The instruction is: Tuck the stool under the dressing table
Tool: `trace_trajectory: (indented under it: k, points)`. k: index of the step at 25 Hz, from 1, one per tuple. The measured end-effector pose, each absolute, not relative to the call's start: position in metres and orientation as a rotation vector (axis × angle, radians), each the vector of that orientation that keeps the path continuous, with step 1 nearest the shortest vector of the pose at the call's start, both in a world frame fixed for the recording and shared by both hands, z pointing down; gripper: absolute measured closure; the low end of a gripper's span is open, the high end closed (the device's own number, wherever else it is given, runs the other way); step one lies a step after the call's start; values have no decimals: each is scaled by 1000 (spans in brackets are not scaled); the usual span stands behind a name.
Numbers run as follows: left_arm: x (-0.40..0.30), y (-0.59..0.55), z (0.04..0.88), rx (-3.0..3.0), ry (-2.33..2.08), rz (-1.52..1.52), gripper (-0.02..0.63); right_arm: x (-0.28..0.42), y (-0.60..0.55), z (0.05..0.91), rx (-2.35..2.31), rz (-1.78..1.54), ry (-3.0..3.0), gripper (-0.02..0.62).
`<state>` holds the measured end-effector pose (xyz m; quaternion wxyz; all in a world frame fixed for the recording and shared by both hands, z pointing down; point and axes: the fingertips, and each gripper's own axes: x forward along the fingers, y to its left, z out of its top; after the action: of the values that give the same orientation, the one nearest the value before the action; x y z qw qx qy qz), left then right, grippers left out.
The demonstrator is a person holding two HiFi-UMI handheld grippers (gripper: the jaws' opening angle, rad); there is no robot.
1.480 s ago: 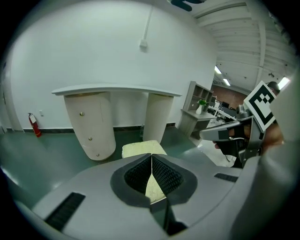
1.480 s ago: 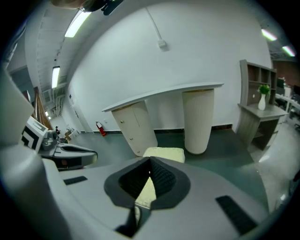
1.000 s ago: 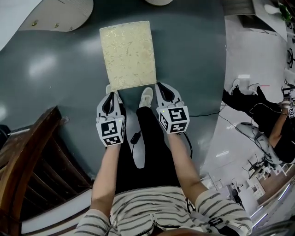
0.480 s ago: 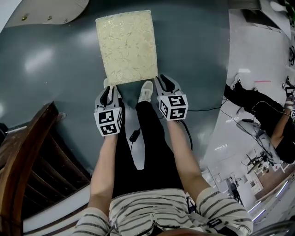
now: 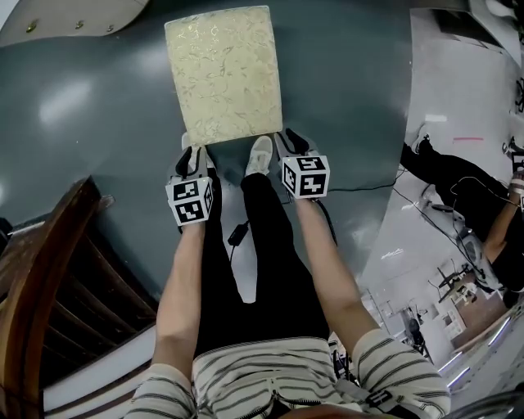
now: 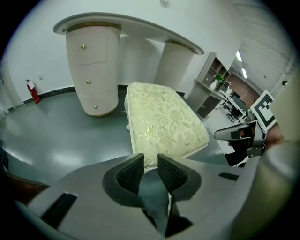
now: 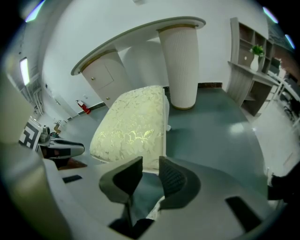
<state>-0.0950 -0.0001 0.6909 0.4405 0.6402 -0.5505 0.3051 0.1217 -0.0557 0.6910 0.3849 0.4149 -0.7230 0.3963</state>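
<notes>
Stool (image 5: 223, 78) on floor (image 5: 344, 98), short of dressing table (image 6: 91, 65), tools at its near edge.
Left tool (image 5: 190, 151) and right tool (image 5: 288, 141) narrowly agape, gripping nothing; stool likely rigid, soft-topped, slides: push its frame edge.

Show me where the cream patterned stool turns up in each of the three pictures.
Head view: stool at top centre.
Left gripper view: stool at centre, slightly right, just beyond the jaws.
Right gripper view: stool at centre-left, just beyond the jaws.
Shared landmark: the dressing table's drawer pedestal, with small round knobs.
</notes>
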Motion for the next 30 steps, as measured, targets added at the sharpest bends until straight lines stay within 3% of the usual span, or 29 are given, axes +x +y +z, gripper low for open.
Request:
trace_trajectory:
  k: [30]
  points:
    - [-93,5,723,1495,-1299,863,529,116,-53,723,953,988,-1787,488]
